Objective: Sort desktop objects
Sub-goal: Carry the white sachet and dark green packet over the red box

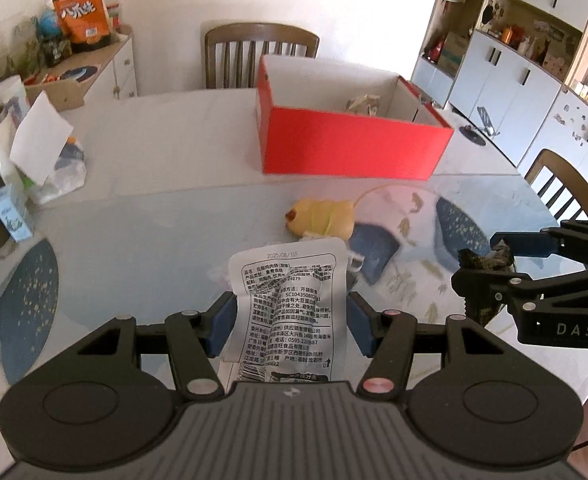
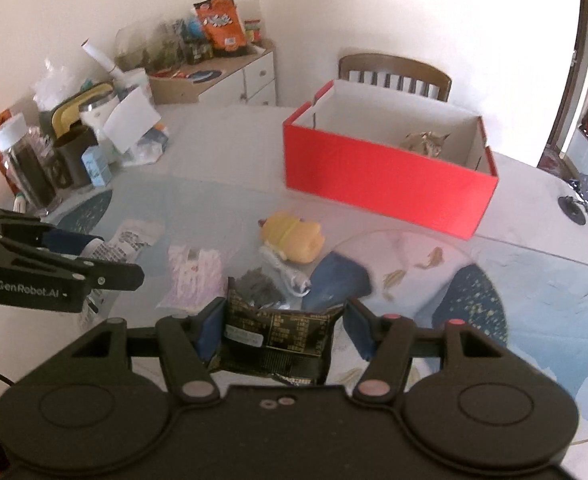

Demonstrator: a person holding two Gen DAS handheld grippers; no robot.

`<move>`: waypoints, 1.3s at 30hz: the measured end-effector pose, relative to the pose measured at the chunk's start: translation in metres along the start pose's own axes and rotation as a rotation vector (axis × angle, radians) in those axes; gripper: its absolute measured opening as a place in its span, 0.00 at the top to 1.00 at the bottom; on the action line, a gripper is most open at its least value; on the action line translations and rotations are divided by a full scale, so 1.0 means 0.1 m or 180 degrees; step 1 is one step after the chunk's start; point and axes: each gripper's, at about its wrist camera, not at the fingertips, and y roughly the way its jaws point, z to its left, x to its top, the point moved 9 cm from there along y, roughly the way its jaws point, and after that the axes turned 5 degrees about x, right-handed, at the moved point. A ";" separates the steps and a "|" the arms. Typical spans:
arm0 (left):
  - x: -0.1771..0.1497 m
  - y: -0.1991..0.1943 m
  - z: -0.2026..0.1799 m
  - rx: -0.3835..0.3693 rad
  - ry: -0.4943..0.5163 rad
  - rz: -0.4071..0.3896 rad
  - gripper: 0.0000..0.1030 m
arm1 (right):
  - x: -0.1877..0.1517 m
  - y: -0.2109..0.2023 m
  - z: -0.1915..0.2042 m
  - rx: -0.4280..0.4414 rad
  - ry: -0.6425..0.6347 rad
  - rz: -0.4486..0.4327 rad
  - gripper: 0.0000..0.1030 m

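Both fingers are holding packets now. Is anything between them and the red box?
Nothing visible blocks the way. The yellow plush toy lies on the table between the held packets and the red box, but it sits low and the box's top is open.

walls: plain white, bright daylight glare | table (image 1: 173, 152): pale patterned top with blue patches | chairs: wooden slat-back chair (image 1: 261, 54) at far side, second chair (image 1: 562, 188) on the right | left: low white cabinet (image 1: 109, 68), cluttered top | right: white cupboard wall (image 1: 514, 64) with open shelves
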 end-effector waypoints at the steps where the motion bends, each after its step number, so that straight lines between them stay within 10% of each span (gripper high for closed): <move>1: 0.04 -0.01 -0.03 -0.0011 0.0003 -0.0015 0.43 | 0.02 -0.02 -0.03 -0.0008 0.0009 -0.0017 0.40; 39: 1.71 0.45 -0.79 -0.0091 0.0119 -0.0389 0.43 | 1.24 -0.05 -1.17 -0.0077 0.0014 -0.0334 0.40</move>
